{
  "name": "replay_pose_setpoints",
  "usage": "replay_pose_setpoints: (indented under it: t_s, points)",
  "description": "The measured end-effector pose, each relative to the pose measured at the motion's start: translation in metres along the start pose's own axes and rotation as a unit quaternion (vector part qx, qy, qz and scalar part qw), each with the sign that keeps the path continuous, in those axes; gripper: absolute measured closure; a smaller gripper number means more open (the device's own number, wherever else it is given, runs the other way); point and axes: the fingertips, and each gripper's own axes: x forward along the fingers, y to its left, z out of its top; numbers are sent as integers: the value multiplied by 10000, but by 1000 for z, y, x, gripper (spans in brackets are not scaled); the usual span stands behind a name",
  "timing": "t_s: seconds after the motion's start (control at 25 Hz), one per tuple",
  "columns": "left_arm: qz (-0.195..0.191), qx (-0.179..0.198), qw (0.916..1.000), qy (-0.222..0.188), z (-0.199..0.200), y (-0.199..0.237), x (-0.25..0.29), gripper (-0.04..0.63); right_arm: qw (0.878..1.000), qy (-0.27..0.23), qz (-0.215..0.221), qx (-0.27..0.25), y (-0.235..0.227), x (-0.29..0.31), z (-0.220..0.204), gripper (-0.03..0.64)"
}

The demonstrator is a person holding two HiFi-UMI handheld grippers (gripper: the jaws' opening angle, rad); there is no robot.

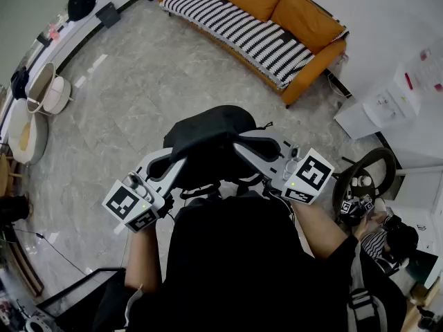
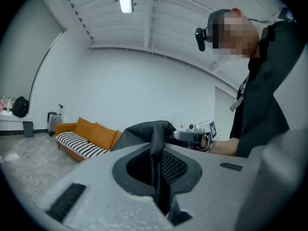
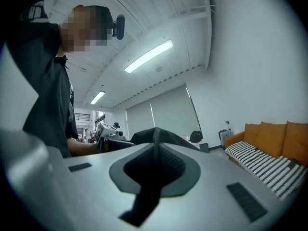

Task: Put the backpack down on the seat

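I hold a black backpack (image 1: 208,137) up in the air in front of the person, over the grey marble floor. My left gripper (image 1: 181,163) is shut on a black fabric strap (image 2: 157,138) of the backpack. My right gripper (image 1: 239,146) is likewise shut on a black strap (image 3: 154,150). The two grippers face each other, each showing in the other's view beyond the fabric. The seat is an orange sofa (image 1: 277,9) with a black-and-white striped cover (image 1: 235,26), standing some way ahead at the far side of the room.
Two white tubs (image 1: 41,92) stand at the left by a low ledge. A white cabinet (image 1: 387,102) and a black steering wheel (image 1: 363,178) are at the right. A grey suitcase (image 2: 52,121) stands beside the sofa's end. Open floor lies between me and the sofa.
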Motion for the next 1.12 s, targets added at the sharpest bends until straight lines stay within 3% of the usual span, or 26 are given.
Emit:
replay_pose_setpoints:
  t_s: [1.12]
  points:
    - [67,-68,9995,299,-21,-60,57,568,9989,213,189,-376,-17,-81,-8,577]
